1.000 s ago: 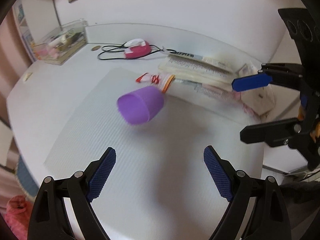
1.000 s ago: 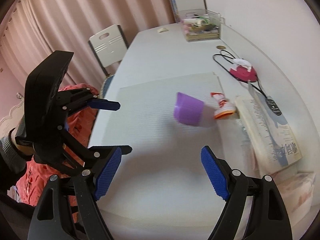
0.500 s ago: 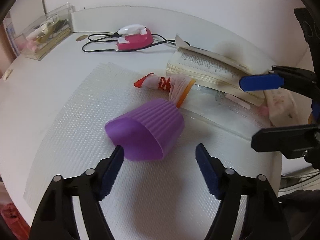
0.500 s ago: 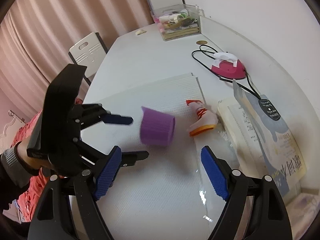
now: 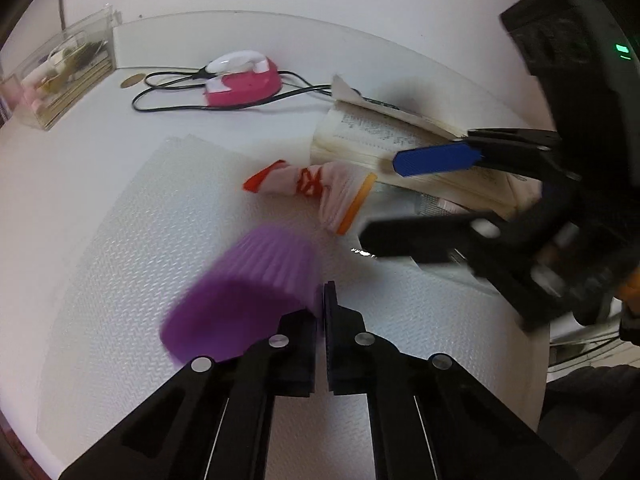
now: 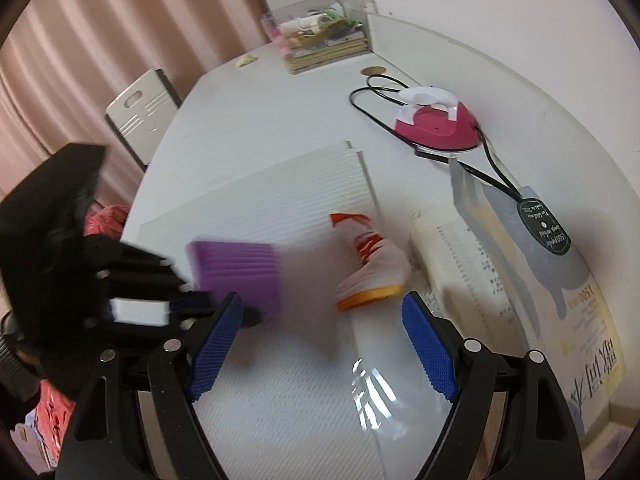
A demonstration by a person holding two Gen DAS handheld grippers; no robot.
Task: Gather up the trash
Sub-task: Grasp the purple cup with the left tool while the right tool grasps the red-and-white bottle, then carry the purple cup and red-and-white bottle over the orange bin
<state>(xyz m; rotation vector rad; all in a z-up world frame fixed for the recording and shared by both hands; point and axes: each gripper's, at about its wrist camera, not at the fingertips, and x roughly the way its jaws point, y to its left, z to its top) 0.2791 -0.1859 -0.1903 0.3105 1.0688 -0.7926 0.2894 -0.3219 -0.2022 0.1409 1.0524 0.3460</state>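
Note:
A purple ribbed cup (image 5: 248, 304) lies on its side on the white textured mat (image 5: 140, 220). My left gripper (image 5: 322, 304) is shut on the cup's rim wall, with one finger inside the mouth. The right wrist view shows the same cup (image 6: 240, 268) at the left gripper's (image 6: 192, 296) tips. A crumpled white, red and orange wrapper (image 6: 372, 268) lies just past my right gripper (image 6: 322, 320). Its jaws are closing, still wide, and no pad touches the wrapper. In the left wrist view the right gripper (image 5: 400, 198) hovers over the wrapper (image 5: 320, 184).
An open book (image 6: 500, 280) lies right of the wrapper, with a clear plastic sheet (image 6: 380, 380) in front of it. A pink iron (image 6: 436, 124) with a black cord sits farther back. A clear box (image 6: 320, 40) stands at the far corner, a chair (image 6: 140, 108) beside the table.
My left gripper came down to the purple cup and shut on its rim. My right gripper moved down and in toward the wrapper, its jaws narrowing slightly.

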